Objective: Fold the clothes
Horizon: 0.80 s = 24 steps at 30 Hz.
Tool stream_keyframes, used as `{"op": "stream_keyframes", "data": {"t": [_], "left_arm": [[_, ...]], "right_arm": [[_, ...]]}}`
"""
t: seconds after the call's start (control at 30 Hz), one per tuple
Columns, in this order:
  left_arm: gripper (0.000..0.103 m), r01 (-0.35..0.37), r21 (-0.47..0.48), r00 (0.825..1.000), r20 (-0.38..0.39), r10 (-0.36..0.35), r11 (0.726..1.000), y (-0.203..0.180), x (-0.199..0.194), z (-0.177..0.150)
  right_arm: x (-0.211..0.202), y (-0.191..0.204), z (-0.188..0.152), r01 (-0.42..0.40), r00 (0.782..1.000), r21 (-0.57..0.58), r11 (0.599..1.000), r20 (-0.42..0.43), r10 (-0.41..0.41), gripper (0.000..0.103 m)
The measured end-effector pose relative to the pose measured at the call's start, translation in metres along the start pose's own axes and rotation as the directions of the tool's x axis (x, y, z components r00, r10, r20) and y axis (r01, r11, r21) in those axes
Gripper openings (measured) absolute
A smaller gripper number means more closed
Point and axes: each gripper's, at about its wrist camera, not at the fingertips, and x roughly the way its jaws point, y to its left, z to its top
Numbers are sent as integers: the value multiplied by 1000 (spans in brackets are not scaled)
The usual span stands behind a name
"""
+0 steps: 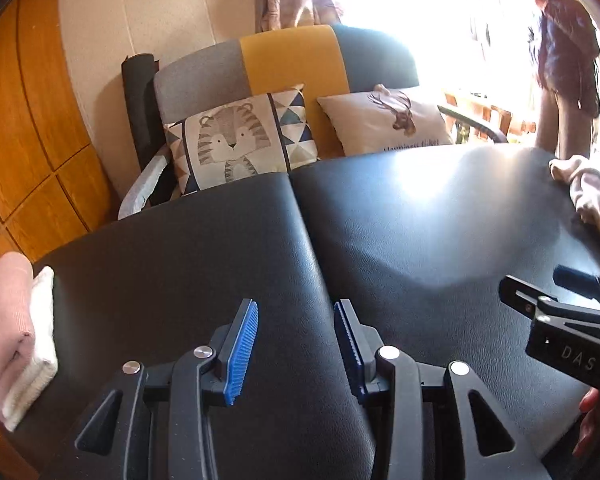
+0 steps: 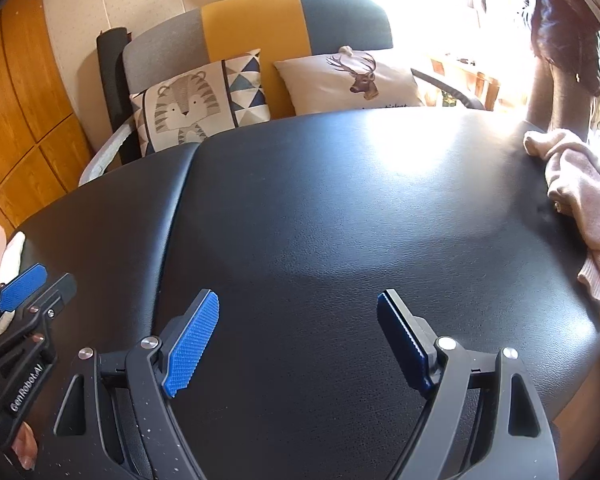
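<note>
Both grippers hang over a black padded table (image 2: 340,208) with nothing between their fingers. The left gripper (image 1: 296,344) has its blue-padded fingers apart with a modest gap, pointing along the seam (image 1: 304,232) that runs down the tabletop. The right gripper (image 2: 298,344) is spread wider, its fingers well apart above the bare middle of the table. At the right edge of the table lies a crumpled pale pink garment (image 2: 580,200), with a ribbed cuff hanging toward the near side; it is well apart from both grippers. At the left edge sits a folded stack: a pink folded piece (image 1: 4,328) on the outside and a white folded piece (image 1: 36,348) just beside it, touching. Beyond the far edge of the table stands a sofa (image 1: 292,60) in grey, yellow and blue panels, carrying a tiger cushion (image 1: 232,140) and a deer cushion (image 1: 392,120) side by side. Bright sunlight from the window (image 1: 420,20) puts a glare on the far right of the tabletop. Wooden panelling (image 1: 24,120) fills the left side of the room.
</note>
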Motion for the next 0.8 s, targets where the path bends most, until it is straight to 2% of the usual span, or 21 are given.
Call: {"op": "stream_keyframes", "data": {"t": [0.07,0.2,0.3,0.4,0.8], "left_arm": [[41,-10,-4,1000,9,10,1000,1,0,2],[41,21,-22,1000,1,-21,1000,8,-3,-2],[41,36,-28,998,-51,-38,999,7,-3,-7],[41,-7,-7,995,-97,6,1000,-11,13,-9],[41,9,1,990,-137,-9,1000,-25,14,-14]], "right_arm": [[-1,4,1,4,1000,-2,1000,-5,-4,84],[-3,13,2,11,1000,-5,1000,-15,-11,84],[-4,19,3,15,1000,-7,1000,-21,-16,84],[-4,10,-1,9,1000,2,1000,-11,-9,84],[-7,-10,-4,15,1000,30,999,-14,-15,84]]}}
